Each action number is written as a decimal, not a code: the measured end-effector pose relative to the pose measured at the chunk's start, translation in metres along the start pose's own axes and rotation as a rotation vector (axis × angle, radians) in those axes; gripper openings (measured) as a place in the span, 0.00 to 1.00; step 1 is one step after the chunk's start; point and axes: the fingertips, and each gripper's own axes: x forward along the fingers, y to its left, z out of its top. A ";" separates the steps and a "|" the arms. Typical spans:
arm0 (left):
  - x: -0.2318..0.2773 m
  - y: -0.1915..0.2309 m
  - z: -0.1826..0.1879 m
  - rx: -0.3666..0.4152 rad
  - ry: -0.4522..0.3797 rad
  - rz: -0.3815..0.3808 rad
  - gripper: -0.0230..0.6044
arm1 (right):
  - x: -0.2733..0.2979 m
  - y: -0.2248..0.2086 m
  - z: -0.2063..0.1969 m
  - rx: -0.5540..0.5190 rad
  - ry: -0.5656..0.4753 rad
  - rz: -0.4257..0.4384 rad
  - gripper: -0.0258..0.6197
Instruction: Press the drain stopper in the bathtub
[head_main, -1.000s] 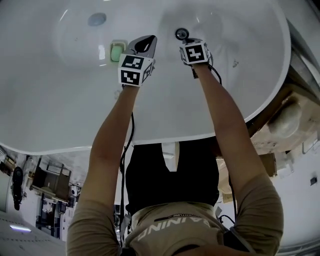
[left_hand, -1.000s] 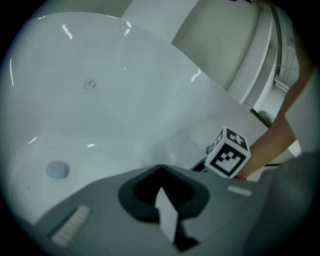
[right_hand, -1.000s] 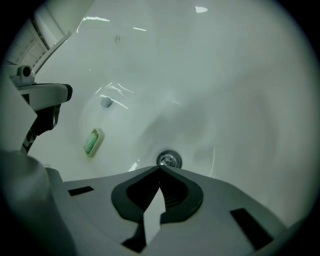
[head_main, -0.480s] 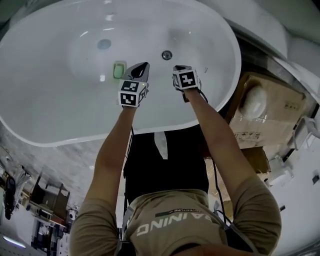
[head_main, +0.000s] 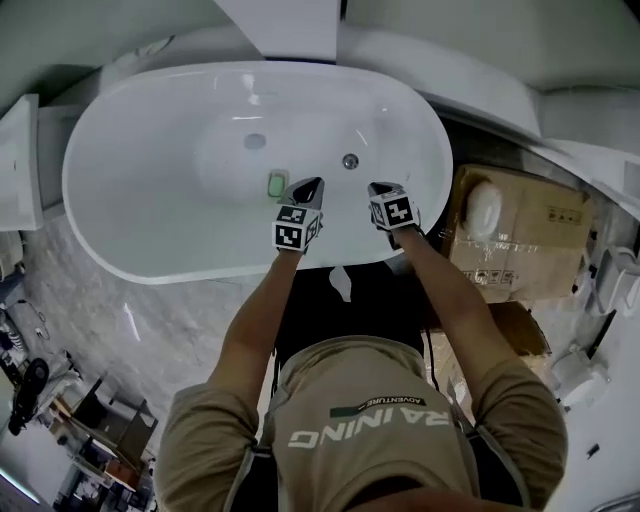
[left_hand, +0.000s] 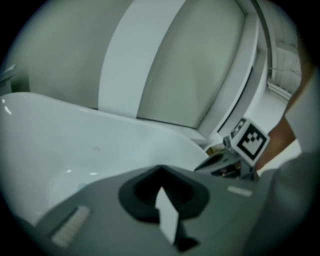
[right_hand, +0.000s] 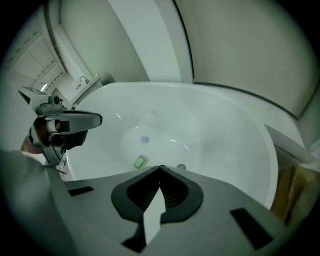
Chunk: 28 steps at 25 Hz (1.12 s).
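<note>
The white oval bathtub (head_main: 150, 215) fills the upper head view. Its chrome drain stopper (head_main: 350, 160) lies in the tub floor, also visible as the stopper (right_hand: 181, 167) just beyond my right jaws. My right gripper (head_main: 380, 188) hovers above the tub's near side, short of the stopper and apart from it, jaws shut on nothing. My left gripper (head_main: 311, 185) hangs beside it to the left, also shut and empty, close to a green pad (head_main: 277, 184) on the tub floor. The left gripper view faces the tub's far wall (left_hand: 60, 145) and the right gripper's marker cube (left_hand: 248, 140).
A small grey round disc (head_main: 255, 141) sits in the tub floor left of the stopper. A cardboard box (head_main: 525, 235) stands right of the tub. A white upright panel (head_main: 290, 28) rises behind it, and a white ledge (head_main: 20, 160) runs at the left. Marbled floor (head_main: 120, 300) lies in front.
The head view has pulled far back and up. Both grippers have lifted away from the tub floor; the right one was right at the drain stopper a second ago and now sits short of it.
</note>
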 end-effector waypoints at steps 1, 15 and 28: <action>-0.008 -0.005 0.005 0.010 -0.001 -0.005 0.04 | -0.011 0.007 0.003 -0.024 -0.011 0.006 0.06; -0.120 -0.062 0.163 0.067 -0.222 -0.052 0.04 | -0.215 0.078 0.138 -0.083 -0.527 0.055 0.06; -0.204 -0.075 0.303 0.188 -0.424 -0.022 0.04 | -0.357 0.096 0.216 -0.195 -0.740 -0.033 0.06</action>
